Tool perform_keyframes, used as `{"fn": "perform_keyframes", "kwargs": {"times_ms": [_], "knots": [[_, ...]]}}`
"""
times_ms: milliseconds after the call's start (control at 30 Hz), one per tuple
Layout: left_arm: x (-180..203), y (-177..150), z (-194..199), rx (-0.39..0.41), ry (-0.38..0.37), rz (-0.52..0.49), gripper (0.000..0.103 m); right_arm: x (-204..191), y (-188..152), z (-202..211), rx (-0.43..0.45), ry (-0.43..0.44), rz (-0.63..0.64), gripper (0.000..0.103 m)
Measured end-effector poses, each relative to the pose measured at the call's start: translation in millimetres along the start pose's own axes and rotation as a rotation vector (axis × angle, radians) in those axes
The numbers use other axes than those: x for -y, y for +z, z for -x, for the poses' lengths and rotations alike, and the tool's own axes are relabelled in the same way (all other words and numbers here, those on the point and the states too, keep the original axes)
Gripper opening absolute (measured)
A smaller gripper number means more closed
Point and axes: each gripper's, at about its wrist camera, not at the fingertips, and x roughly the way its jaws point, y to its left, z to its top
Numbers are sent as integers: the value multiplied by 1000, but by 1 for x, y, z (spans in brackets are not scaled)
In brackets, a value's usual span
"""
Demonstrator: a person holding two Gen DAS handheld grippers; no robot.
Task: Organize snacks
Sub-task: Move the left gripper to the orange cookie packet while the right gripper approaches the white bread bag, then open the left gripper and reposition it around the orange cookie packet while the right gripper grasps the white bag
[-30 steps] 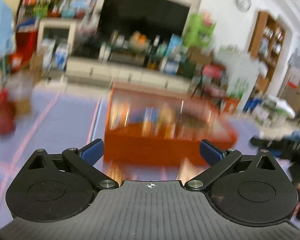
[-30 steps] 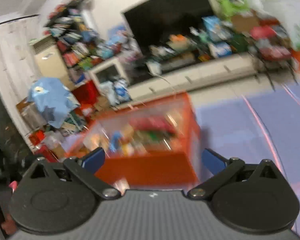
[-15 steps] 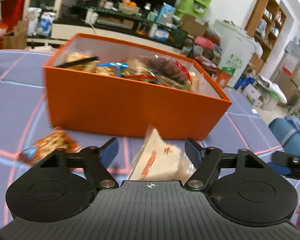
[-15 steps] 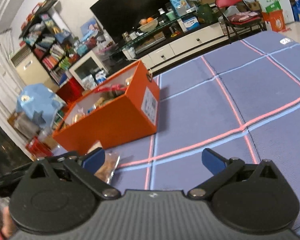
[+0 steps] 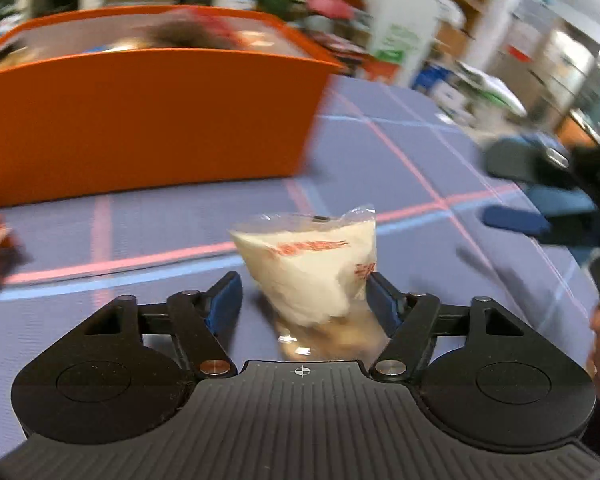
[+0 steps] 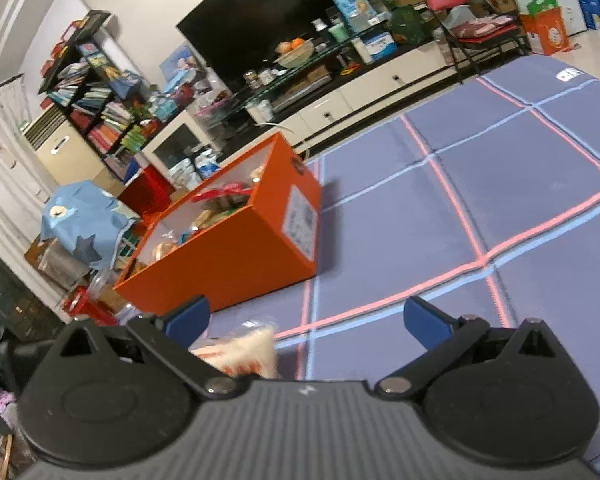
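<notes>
Orange box (image 5: 140, 112): far left on the mat, already holding snacks. White snack bag (image 5: 312, 264): near centre, between left gripper (image 5: 304, 300) fingers, spread, 1 pad touching, positioned for pickup. Right gripper (image 6: 306, 320): spread wide, empty, waiting.

the right gripper (image 6: 306, 318) has its jaws wide apart and nothing is between them. just below its left finger lies a white snack bag (image 6: 240, 354) with red print, on the purple mat (image 6: 420, 220) with pink and blue lines. behind it stands the orange box (image 6: 236, 256), open on top, with several snack packs inside and a white label on its side.
</notes>
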Motion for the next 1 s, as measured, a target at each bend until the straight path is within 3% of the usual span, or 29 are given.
{"fn": "perform_keyframes", "kwargs": {"times_ms": [133,233,333,400,500,533,667,700,733,767,833,1000], "knots": [[34,-4,-6,-5,5,-79,45,10,1,0,4,-37,-22,102],[30,-7,21,59,27,-84,48,16,1,1,6,-41,-42,102],[-4,-6,63,145,141,-65,67,17,1,0,-1,-37,-43,103],[-31,-3,79,166,235,-73,68,13,-1,-3,-11,-31,-34,103],[-74,1,89,134,378,-115,68,6,-3,-9,-33,-26,-9,103],[-88,2,89,118,391,-128,68,3,-4,-11,-41,-28,3,103],[-128,7,75,43,312,-105,66,-4,-8,-19,-69,-36,47,103],[-133,5,70,28,315,-104,65,-5,-9,-21,-75,-38,51,103],[-138,5,65,16,325,-107,55,-5,-9,-23,-84,-40,51,103],[-143,5,63,7,331,-110,36,-5,-10,-24,-89,-40,48,103],[-148,1,60,-16,334,-87,13,-4,-10,-26,-99,-42,43,103],[-130,-25,76,-31,319,-6,11,-7,-11,-21,-97,-28,61,103]]}}
